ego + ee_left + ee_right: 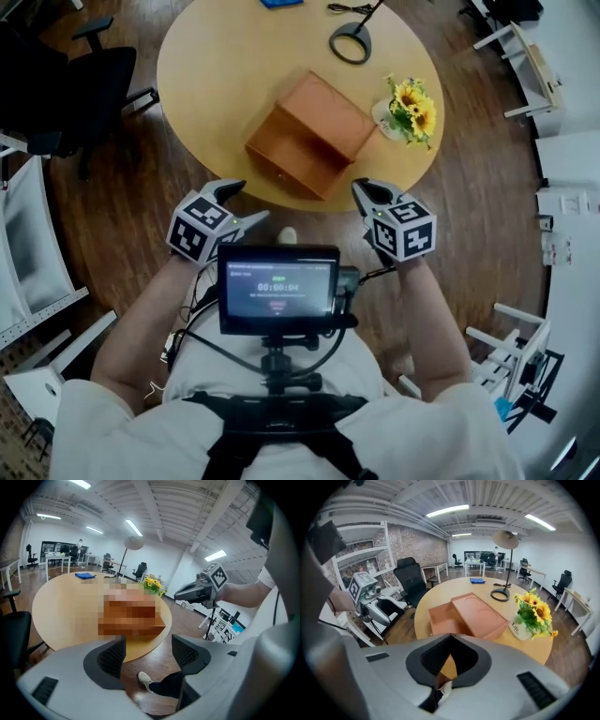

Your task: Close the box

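I have the box (309,136) sitting near the front edge of the round wooden surface (216,66), turned at an angle to me. From the right gripper view its lid (480,616) looks raised and slanting, with the open base beside it, so it is not shut yet. A white pot of sunflowers (411,111) stands just beside the box on its right, and a black ring-shaped lamp base (351,43) lies farther back. Both tools hang short of the surface, over the wooden floor (141,216), well clear of the box. The left gripper (246,203) has its fingers spread wide with nothing between them – through the gap I see only floor and a shoe (145,680). The right gripper (359,190) has its fingers closed tip to tip, gripping nothing.
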A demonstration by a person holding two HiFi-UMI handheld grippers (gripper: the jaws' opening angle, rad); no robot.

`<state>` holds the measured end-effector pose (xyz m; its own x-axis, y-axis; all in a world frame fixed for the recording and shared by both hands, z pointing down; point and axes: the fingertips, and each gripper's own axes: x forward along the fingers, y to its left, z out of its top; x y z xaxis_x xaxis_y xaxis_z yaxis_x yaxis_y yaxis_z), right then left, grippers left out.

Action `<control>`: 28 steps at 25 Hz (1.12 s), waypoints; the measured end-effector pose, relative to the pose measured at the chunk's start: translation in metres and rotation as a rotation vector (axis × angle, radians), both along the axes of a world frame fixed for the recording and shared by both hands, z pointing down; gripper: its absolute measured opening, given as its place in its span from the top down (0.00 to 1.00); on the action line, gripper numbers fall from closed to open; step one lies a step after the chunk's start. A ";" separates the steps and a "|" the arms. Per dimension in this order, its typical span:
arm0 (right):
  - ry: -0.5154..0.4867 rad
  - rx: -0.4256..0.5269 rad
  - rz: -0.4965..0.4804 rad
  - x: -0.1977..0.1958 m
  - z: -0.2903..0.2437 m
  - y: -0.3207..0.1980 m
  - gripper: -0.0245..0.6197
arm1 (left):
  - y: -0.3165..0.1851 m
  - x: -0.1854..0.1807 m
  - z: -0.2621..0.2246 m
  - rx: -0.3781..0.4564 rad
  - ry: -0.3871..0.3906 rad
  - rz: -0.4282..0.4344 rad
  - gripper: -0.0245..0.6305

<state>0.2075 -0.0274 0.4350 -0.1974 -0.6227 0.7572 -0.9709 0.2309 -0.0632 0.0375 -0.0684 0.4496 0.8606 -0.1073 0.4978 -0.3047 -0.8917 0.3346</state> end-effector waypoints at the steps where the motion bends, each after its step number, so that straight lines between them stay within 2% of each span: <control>1: 0.002 -0.016 -0.027 0.009 0.004 -0.012 0.96 | -0.003 0.006 0.003 -0.008 -0.003 -0.017 0.48; 4: -0.009 -0.076 -0.124 0.033 0.022 -0.056 0.96 | -0.015 0.023 0.017 -0.042 -0.022 -0.083 0.49; 8: 0.041 -0.162 -0.269 0.062 0.053 -0.106 0.96 | -0.027 0.047 0.038 -0.106 -0.024 -0.159 0.49; 12: 0.134 -0.231 -0.421 0.064 0.078 -0.135 0.96 | -0.029 0.047 0.051 -0.130 -0.025 -0.225 0.50; 16: 0.216 -0.328 -0.567 0.058 0.099 -0.136 0.96 | -0.030 0.047 0.059 -0.131 -0.026 -0.262 0.50; 20: 0.208 -0.359 -0.613 0.048 0.098 -0.133 0.96 | -0.030 0.044 0.075 -0.136 -0.032 -0.300 0.51; 25: 0.162 -0.399 -0.636 0.032 0.101 -0.126 0.96 | -0.024 0.040 0.102 -0.183 -0.015 -0.331 0.51; 28: 0.171 -0.399 -0.651 0.024 0.105 -0.123 0.96 | -0.024 0.038 0.113 -0.186 -0.009 -0.355 0.58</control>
<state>0.2316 -0.1505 0.5396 -0.2895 -0.0954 0.9524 -0.6514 0.7487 -0.1230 0.0753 -0.0923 0.5628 0.7815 -0.3049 0.5444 -0.5871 -0.6548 0.4760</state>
